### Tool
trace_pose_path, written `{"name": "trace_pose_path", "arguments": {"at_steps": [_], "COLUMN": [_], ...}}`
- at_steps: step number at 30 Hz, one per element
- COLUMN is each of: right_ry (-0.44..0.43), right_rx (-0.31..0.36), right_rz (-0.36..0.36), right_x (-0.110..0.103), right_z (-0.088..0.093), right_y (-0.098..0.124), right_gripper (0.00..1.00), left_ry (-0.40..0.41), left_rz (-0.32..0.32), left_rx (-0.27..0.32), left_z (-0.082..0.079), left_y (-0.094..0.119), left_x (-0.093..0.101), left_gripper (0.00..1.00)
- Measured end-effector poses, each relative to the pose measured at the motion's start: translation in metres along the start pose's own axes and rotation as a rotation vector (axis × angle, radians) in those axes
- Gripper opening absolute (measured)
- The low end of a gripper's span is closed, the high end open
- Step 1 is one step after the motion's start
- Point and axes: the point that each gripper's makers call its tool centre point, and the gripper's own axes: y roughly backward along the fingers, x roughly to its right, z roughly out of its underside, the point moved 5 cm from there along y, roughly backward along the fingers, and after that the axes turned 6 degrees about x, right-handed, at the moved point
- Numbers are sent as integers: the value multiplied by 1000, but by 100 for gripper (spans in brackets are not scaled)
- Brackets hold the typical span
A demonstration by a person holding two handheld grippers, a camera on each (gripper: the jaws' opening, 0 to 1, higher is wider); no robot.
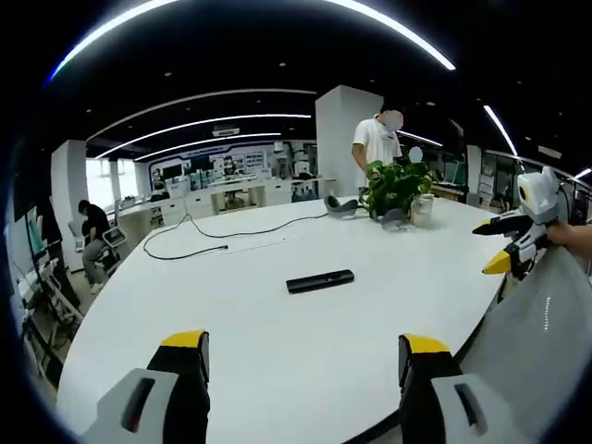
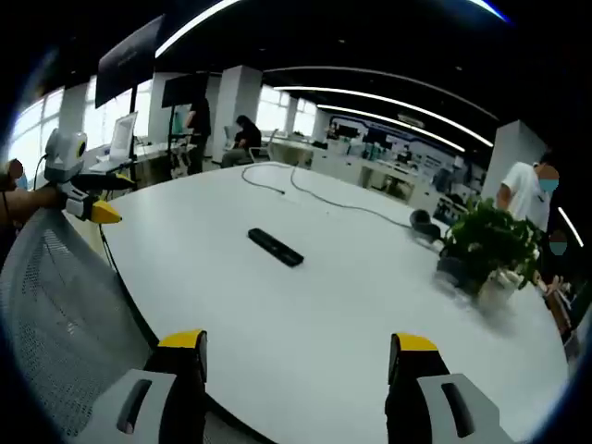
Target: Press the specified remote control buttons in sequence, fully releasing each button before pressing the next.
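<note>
Lying flat on the white desk [image 1: 277, 351], the black remote control [image 1: 320, 280] sits well ahead of the left claw [image 1: 305, 356] and right claw [image 2: 296, 356], both spread and holding nothing.

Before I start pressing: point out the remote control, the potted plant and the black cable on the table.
remote control [image 1: 319, 280]: left gripper view, middle of its black body.
potted plant [image 1: 396, 188]: left gripper view, on the leaves.
black cable [image 1: 242, 232]: left gripper view, mid-run on the white table.
</note>
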Motion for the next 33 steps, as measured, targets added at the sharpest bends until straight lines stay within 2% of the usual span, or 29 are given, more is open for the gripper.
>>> {"name": "trace_pose_path", "arguments": {"at_steps": [33], "right_ry": [9], "right_rx": [-7], "right_rz": [-5], "right_x": [-1], "right_z": [1], "right_y": [0], "right_gripper": [78], "left_ry": [-6], "left_rz": [1], "left_rx": [-4], "left_z": [-2], "left_y": [1], "left_x": [2], "left_gripper": [87]}}
